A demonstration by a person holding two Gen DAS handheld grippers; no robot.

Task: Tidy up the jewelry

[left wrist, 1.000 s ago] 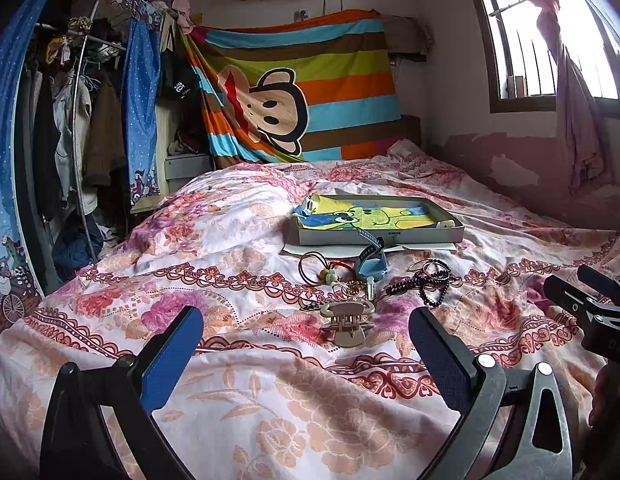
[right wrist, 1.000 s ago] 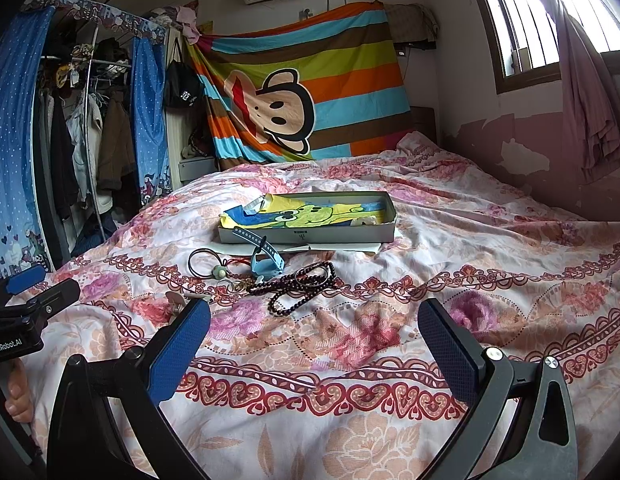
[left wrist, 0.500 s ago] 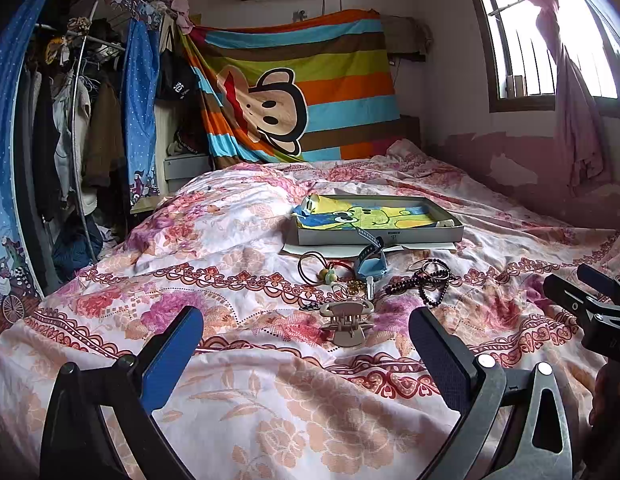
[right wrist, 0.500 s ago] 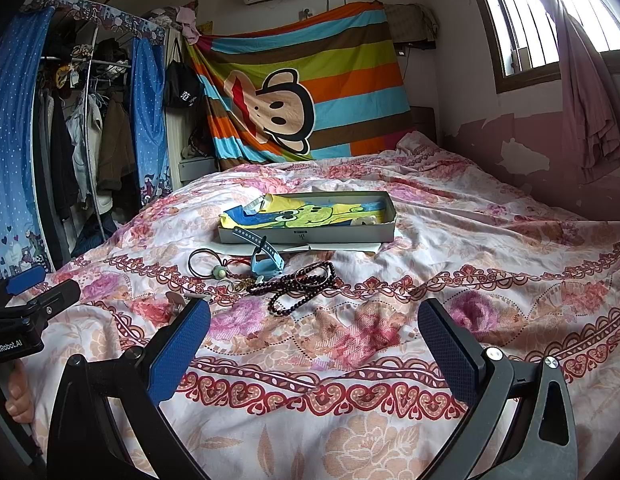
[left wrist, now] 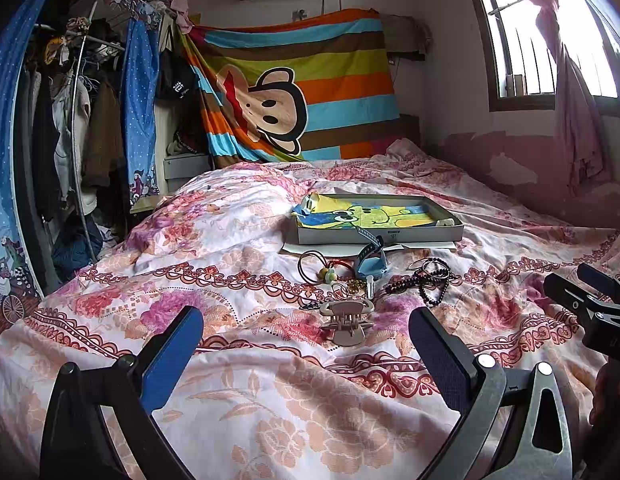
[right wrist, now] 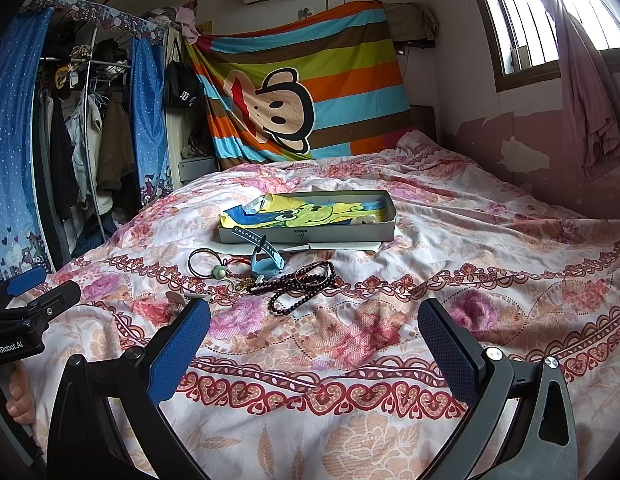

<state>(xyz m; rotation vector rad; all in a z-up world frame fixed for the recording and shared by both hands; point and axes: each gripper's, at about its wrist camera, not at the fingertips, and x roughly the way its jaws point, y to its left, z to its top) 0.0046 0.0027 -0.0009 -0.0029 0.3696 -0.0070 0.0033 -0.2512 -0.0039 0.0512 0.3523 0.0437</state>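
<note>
A shallow grey box [left wrist: 422, 235] [right wrist: 342, 236] lined with a cartoon cloth lies mid-bed. In front of it lie a blue watch [left wrist: 372, 259] [right wrist: 267, 266], dark hair ties with a green bead [left wrist: 316, 266] [right wrist: 208, 262], a dark bead necklace [left wrist: 432, 280] [right wrist: 302, 284], small gold pieces [left wrist: 352, 286] and a beige claw clip [left wrist: 347, 318]. My left gripper [left wrist: 304, 344] is open and empty, just short of the claw clip. My right gripper [right wrist: 314, 344] is open and empty, short of the necklace. Each gripper shows at the other view's edge.
The floral bedspread [left wrist: 230, 280] covers the whole bed. A clothes rack with a blue curtain [left wrist: 70, 120] stands at the left. A striped monkey blanket [left wrist: 294, 92] hangs at the headboard. A window with a pink curtain [left wrist: 570, 80] is on the right wall.
</note>
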